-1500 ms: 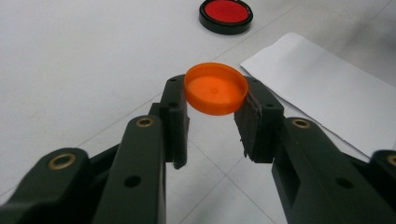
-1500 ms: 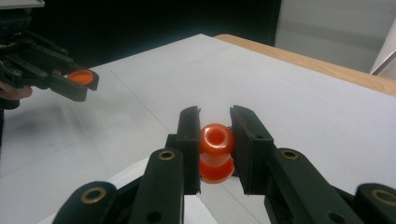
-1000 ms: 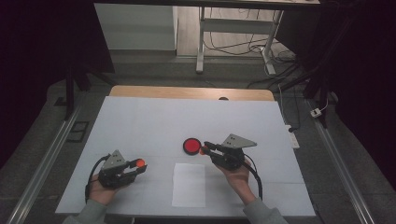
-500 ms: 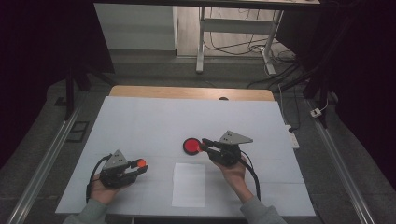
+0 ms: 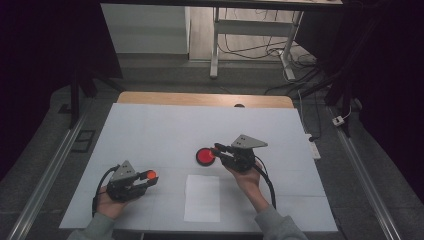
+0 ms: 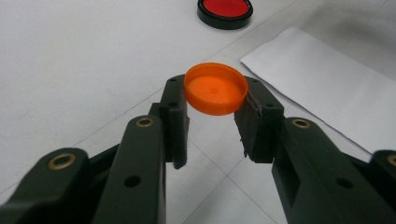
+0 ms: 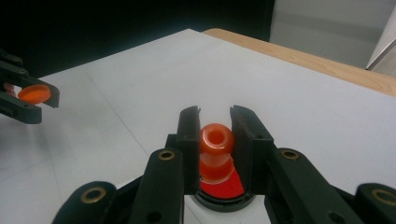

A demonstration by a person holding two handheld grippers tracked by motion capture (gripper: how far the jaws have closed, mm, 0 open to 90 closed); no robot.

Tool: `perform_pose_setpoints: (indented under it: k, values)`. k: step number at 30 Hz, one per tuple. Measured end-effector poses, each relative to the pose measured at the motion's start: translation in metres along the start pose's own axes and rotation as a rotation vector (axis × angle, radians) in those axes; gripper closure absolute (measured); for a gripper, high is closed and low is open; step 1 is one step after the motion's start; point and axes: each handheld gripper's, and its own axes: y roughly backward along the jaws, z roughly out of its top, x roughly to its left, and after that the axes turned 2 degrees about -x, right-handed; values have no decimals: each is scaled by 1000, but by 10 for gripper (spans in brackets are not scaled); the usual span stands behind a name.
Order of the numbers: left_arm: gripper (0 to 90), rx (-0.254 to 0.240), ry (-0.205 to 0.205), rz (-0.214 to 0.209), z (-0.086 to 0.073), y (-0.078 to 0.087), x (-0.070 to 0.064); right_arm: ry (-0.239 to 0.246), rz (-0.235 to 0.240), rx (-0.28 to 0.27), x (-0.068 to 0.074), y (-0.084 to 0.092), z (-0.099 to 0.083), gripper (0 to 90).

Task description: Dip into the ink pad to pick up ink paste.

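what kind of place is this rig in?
Probably a lab or recording workspace, not a home: a white-covered table between metal floor rails, loose cables under a bench behind, and both hands working handheld grippers.

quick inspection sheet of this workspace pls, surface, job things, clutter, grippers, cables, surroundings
surface: white table top, with a bare wooden strip along its far edge.
job's things: orange cap held off the table; orange stamp-like piece held over the red pad in its black dish; white paper sheet lies flat near the front edge.
clutter: nothing seen.
grippers: left gripper shut on the orange cap; right gripper shut on the orange stamp-like piece, its fingers either side.
cables: black cable trails from the right gripper; loose wires on the floor beyond.
surroundings: dark room, metal rails beside the table.
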Motion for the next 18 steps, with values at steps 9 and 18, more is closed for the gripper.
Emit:
perform_pose_setpoints:
  k: [9,18]
  values:
    - [652,2,-1,-1,0,0,0,1,4,3,0,-9,3,723]
    - [652,1,2,0,0,0,-1,5,5,18,0,-16,8,723]
